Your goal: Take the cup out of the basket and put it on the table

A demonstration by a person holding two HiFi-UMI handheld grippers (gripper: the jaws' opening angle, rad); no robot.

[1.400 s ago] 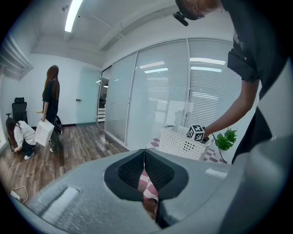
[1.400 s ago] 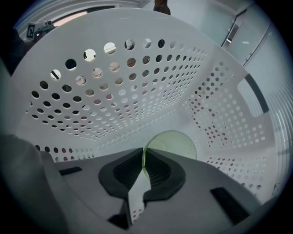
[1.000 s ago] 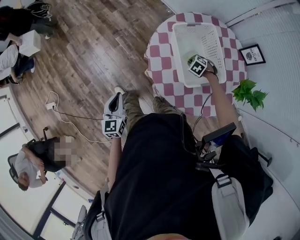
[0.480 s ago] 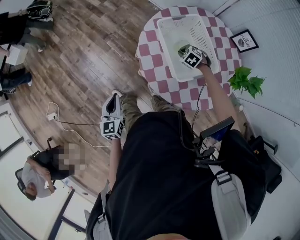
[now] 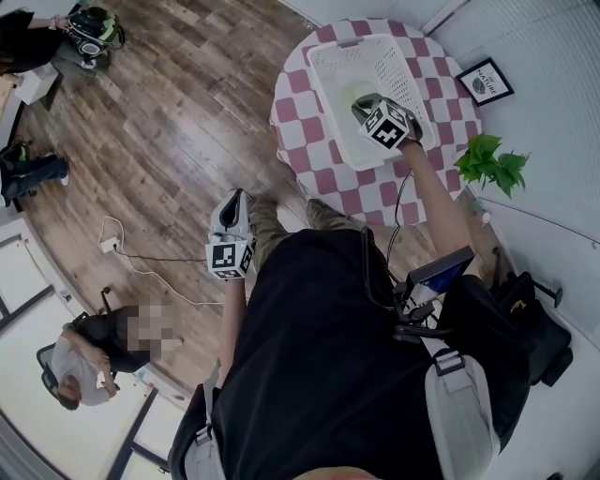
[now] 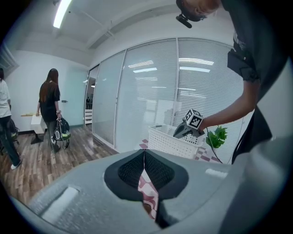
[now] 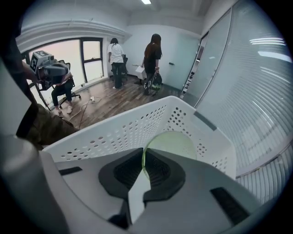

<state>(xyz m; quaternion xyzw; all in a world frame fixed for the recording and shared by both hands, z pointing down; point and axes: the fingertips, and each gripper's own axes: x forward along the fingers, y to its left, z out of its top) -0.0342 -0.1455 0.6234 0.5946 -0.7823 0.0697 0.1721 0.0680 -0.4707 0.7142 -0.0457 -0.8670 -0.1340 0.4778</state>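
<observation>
Bright, even indoor light fills all three views. Above and left of the left gripper [image 6: 144, 155]'s jaws a ceiling strip light [image 6: 63, 11] burns white, and the glass wall [image 6: 151, 91] beyond them carries streaked reflections of more lamps. Far left of the right gripper [image 7: 143, 157]'s jaws the window [image 7: 75, 57] is washed out. The pale green cup [image 7: 171, 142] at those jaws glows, translucent. Both gripper views bend straight lines, darken to a black ring at the edges, and show the near gripper bodies soft. In the head view the wooden floor [image 5: 169, 122] has a dull sheen, and shadows are faint.
</observation>
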